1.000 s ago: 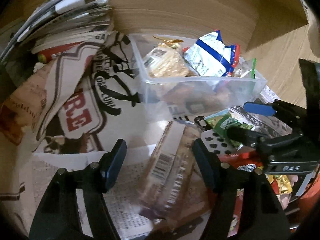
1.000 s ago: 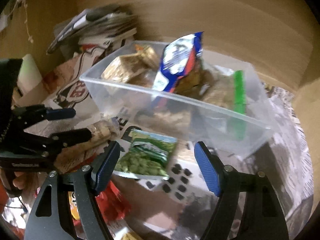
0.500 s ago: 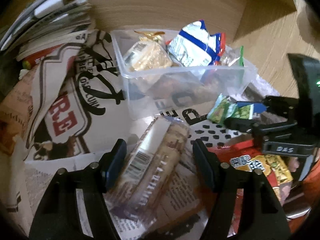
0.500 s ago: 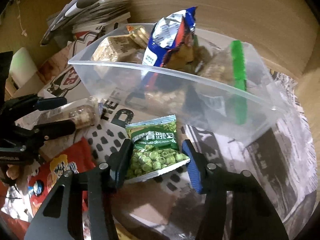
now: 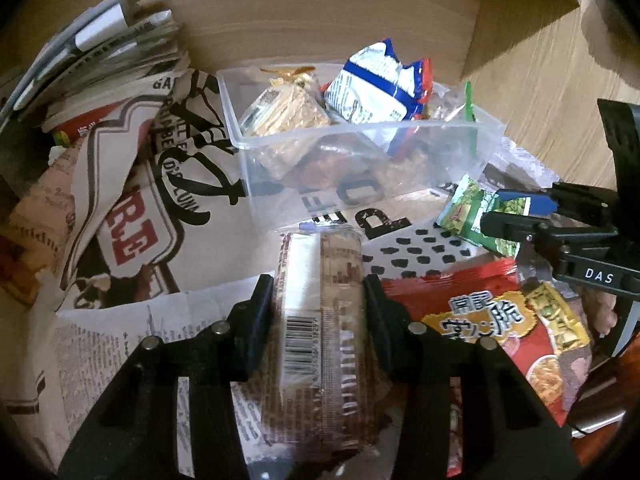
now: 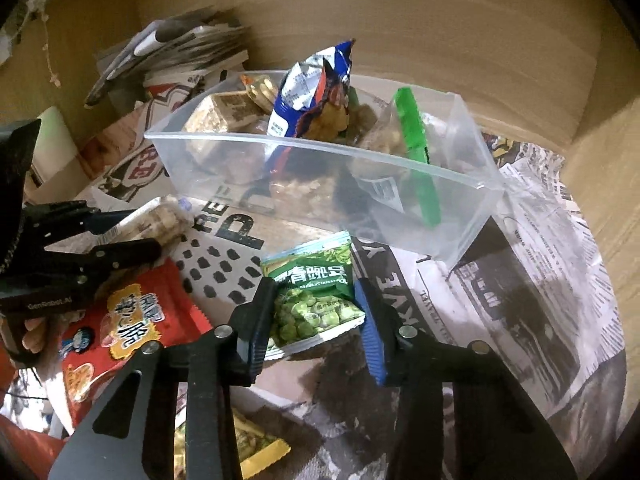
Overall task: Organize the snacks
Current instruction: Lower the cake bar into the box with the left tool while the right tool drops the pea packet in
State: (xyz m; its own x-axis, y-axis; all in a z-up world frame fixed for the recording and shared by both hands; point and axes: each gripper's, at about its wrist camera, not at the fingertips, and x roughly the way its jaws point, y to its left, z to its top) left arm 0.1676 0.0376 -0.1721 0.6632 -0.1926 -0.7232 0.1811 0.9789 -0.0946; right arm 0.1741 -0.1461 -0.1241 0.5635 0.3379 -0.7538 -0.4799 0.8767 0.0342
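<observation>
Clear plastic bin (image 6: 320,184), half full of snacks, sits on newspaper (image 6: 532,280) at the far side. Near it, the left gripper (image 5: 319,312) is closing, pads pressing a brown cracker roll (image 5: 320,320). To the right, the right gripper (image 6: 316,312) is closing on a green pea packet (image 6: 316,300).

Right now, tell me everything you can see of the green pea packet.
The green pea packet is a small glossy foil pouch, sealed, printed with green peas and white lettering. It sits between the right gripper fingers, whose jaws are closing and meet its side edges, top edge toward the clear plastic bin just ahead, above the newspaper.
</observation>
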